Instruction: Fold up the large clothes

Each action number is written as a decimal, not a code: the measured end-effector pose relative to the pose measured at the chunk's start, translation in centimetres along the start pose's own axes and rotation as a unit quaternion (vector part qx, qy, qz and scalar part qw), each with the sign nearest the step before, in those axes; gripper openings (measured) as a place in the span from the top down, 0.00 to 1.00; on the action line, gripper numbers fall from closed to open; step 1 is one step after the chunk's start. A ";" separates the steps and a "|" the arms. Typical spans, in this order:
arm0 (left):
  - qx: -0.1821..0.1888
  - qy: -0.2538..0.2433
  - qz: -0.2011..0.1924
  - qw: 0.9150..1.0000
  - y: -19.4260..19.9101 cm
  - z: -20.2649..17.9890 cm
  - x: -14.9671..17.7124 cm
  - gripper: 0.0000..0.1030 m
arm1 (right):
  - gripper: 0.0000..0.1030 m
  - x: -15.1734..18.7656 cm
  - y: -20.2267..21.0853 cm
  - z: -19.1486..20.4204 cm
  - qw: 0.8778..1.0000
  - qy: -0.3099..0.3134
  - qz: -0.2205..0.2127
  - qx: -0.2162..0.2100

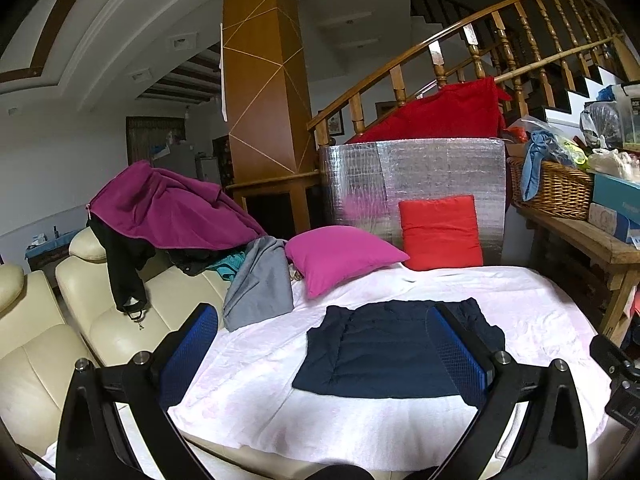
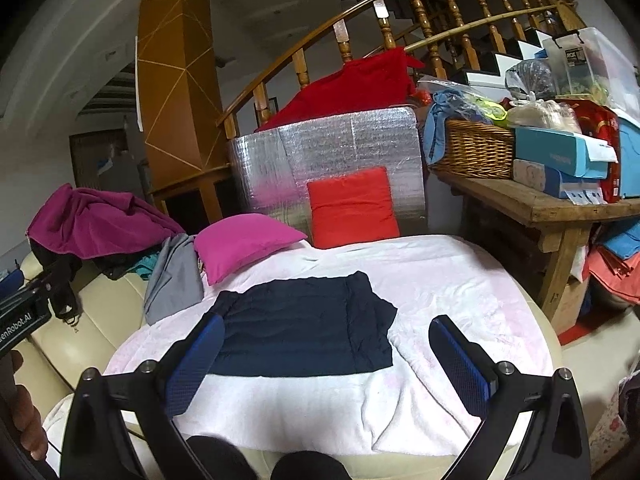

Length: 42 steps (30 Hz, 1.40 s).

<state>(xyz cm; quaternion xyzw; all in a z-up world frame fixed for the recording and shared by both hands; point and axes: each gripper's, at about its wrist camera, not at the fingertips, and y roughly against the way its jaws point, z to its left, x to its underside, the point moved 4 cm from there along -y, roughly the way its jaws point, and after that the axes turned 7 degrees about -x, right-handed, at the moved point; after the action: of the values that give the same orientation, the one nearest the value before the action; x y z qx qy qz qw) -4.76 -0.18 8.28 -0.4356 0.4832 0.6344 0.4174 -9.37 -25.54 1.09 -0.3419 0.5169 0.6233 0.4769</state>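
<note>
A dark navy garment point(image 1: 390, 350) lies folded into a flat rectangle on the white blanket point(image 1: 280, 408), and it shows in the right wrist view too as the navy garment point(image 2: 304, 328). My left gripper point(image 1: 320, 320) hovers above the blanket's near edge, jaws wide open, nothing between the blue pads. My right gripper point(image 2: 330, 330) is likewise open and empty, held back from the garment's near edge. The left gripper's body point(image 2: 24, 316) shows at the left edge of the right wrist view.
A magenta pillow point(image 1: 340, 256) and a red cushion point(image 1: 440, 232) lean at the blanket's far side, against a silver foil panel point(image 1: 440, 172). A grey cloth point(image 1: 260, 284) and a purple fleece point(image 1: 168, 208) pile on the cream sofa point(image 1: 52, 340). A wooden bench point(image 2: 540, 200) with a basket stands right.
</note>
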 end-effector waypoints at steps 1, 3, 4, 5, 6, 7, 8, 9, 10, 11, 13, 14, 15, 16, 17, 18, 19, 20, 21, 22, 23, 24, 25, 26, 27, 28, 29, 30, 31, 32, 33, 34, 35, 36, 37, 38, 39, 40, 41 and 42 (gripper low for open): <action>0.000 -0.001 -0.001 1.000 0.0 0.0 0.0 0.00 | 0.00 0.1 -0.1 0.2 1.000 0.002 0.003 0.000; 0.000 -0.001 0.000 1.000 0.0 0.0 0.1 0.00 | 0.00 0.3 -0.3 0.4 1.000 0.003 0.006 0.000; -0.001 0.001 -0.001 1.000 0.0 0.1 0.1 0.00 | 0.00 0.3 -0.4 0.5 1.000 0.003 0.008 0.001; -0.001 0.003 -0.001 1.000 0.1 0.2 0.1 0.00 | 0.00 0.3 -0.5 0.6 1.000 0.003 0.010 0.001; -0.001 0.004 -0.001 1.000 0.1 0.3 0.1 0.00 | 0.00 0.4 -0.6 0.7 1.000 0.003 0.011 0.000; -0.001 0.005 -0.001 1.000 0.0 0.4 0.0 0.00 | 0.00 0.4 -0.7 0.8 1.000 0.004 0.012 0.001; -0.001 0.006 -0.001 1.000 0.0 0.5 0.0 0.00 | 0.00 0.5 -0.7 0.9 1.000 0.004 0.013 0.002; -0.001 0.007 -0.001 1.000 0.0 0.5 0.1 0.00 | 0.00 0.5 -0.7 1.0 1.000 0.004 0.013 0.002; -0.001 0.007 -0.001 1.000 0.0 0.5 0.1 0.00 | 0.00 0.5 -0.7 1.1 1.000 0.004 0.014 0.001; 0.000 0.007 0.000 1.000 0.0 0.6 0.1 0.00 | 0.00 0.6 -0.8 1.1 1.000 0.004 0.015 0.002; 0.001 0.008 0.000 1.000 0.0 0.7 0.1 0.00 | 0.00 0.6 -0.7 1.3 1.000 0.005 0.016 0.003; 0.000 0.008 0.000 1.000 0.0 0.7 0.2 0.00 | 0.00 0.6 -0.7 1.4 1.000 0.006 0.016 0.003; 0.000 0.007 -0.001 1.000 0.0 0.7 0.1 0.00 | 0.00 0.6 -0.7 1.5 1.000 0.006 0.016 0.004; -0.001 0.007 -0.001 1.000 0.0 0.7 0.1 0.00 | 0.00 0.6 -0.7 1.5 1.000 0.006 0.015 0.004; -0.001 0.008 -0.001 1.000 0.0 0.8 0.1 0.00 | 0.00 0.5 -0.6 1.5 1.000 0.006 0.014 0.004; -0.001 0.009 -0.001 1.000 0.0 0.8 0.1 0.00 | 0.00 0.5 -0.6 1.6 1.000 0.006 0.014 0.003; 0.000 0.010 -0.002 1.000 0.1 0.9 0.1 0.00 | 0.00 0.5 -0.5 1.6 1.000 0.006 0.013 0.003; 0.000 0.010 -0.002 1.000 0.1 0.8 0.0 0.00 | 0.00 0.4 -0.5 1.7 1.000 0.007 0.012 0.004; 0.001 0.010 -0.002 1.000 0.1 0.8 0.0 0.00 | 0.00 0.4 -0.5 1.7 1.000 0.008 0.012 0.004; 0.001 0.010 -0.002 1.000 0.1 0.8 0.0 0.00 | 0.00 0.4 -0.5 1.7 1.000 0.008 0.011 0.004; 0.002 0.010 -0.002 1.000 0.1 0.8 0.0 0.00 | 0.00 0.3 -0.5 1.7 1.000 0.008 0.011 0.004; 0.003 0.010 -0.001 1.000 0.1 0.8 0.0 0.00 | 0.00 0.3 -0.5 1.7 1.000 0.008 0.011 0.004; 0.003 0.010 -0.001 1.000 0.1 0.7 0.0 0.00 | 0.00 0.2 -0.4 1.6 1.000 0.008 0.011 0.003; 0.003 0.010 -0.002 1.000 0.1 0.8 0.0 0.00 | 0.00 0.2 -0.4 1.6 1.000 0.007 0.010 0.003; 0.003 0.011 -0.002 1.000 0.1 0.8 0.0 0.00 | 0.00 0.1 -0.4 1.6 1.000 0.007 0.009 0.004; 0.003 0.011 -0.002 1.000 0.1 0.8 0.0 0.00 | 0.00 0.1 -0.3 1.5 1.000 0.007 0.008 0.004; 0.003 0.011 -0.002 1.000 0.1 0.8 0.0 0.00 | 0.00 0.0 -0.3 1.6 1.000 0.007 0.008 0.004; 0.002 0.011 -0.002 1.000 0.1 0.8 0.0 0.00 | 0.00 0.0 -0.2 1.6 1.000 0.007 0.007 0.004; 0.001 0.012 -0.003 1.000 0.1 0.8 0.0 0.00 | 0.00 0.0 -0.3 1.6 1.000 0.007 0.007 0.004; 0.001 0.013 -0.002 1.000 0.0 0.7 0.0 0.00 | 0.00 0.0 -0.2 1.6 1.000 0.008 0.007 0.005; 0.002 0.013 -0.001 1.000 0.0 0.7 0.0 0.00 | 0.00 0.0 -0.3 1.7 1.000 0.008 0.008 0.005; 0.003 0.013 0.000 1.000 0.0 0.7 0.1 0.00 | 0.00 0.0 -0.3 1.7 1.000 0.007 0.009 0.004; 0.002 0.013 0.000 1.000 0.0 0.6 0.1 0.00 | 0.00 0.0 -0.3 1.6 1.000 0.007 0.010 0.003; 0.001 0.013 0.000 1.000 0.0 0.6 0.1 0.00 | 0.00 0.0 -0.3 1.6 1.000 0.007 0.010 0.003; 0.001 0.014 0.000 1.000 -0.1 0.6 0.1 0.00 | 0.00 -0.1 -0.3 1.6 1.000 0.007 0.009 0.003; 0.001 0.015 0.000 1.000 0.0 0.6 0.0 0.00 | 0.00 -0.1 -0.3 1.6 1.000 0.007 0.010 0.003; 0.000 0.015 0.000 1.000 0.0 0.7 0.0 0.00 | 0.00 0.0 -0.3 1.6 1.000 0.007 0.009 0.004; 0.000 0.016 0.000 1.000 0.0 0.7 0.0 0.00 | 0.00 0.0 -0.3 1.6 1.000 0.007 0.009 0.004; 0.000 0.017 0.000 1.000 0.0 0.7 0.0 0.00 | 0.00 0.0 -0.3 1.6 1.000 0.007 0.010 0.004; 0.000 0.017 0.000 1.000 -0.1 0.8 0.0 0.00 | 0.00 0.0 -0.3 1.7 1.000 0.007 0.010 0.004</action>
<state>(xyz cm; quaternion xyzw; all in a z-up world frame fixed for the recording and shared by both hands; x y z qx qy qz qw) -4.79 0.61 8.40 -0.4464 0.4901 0.6272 0.4089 -9.00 -23.91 1.38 -0.3390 0.5257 0.6240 0.4684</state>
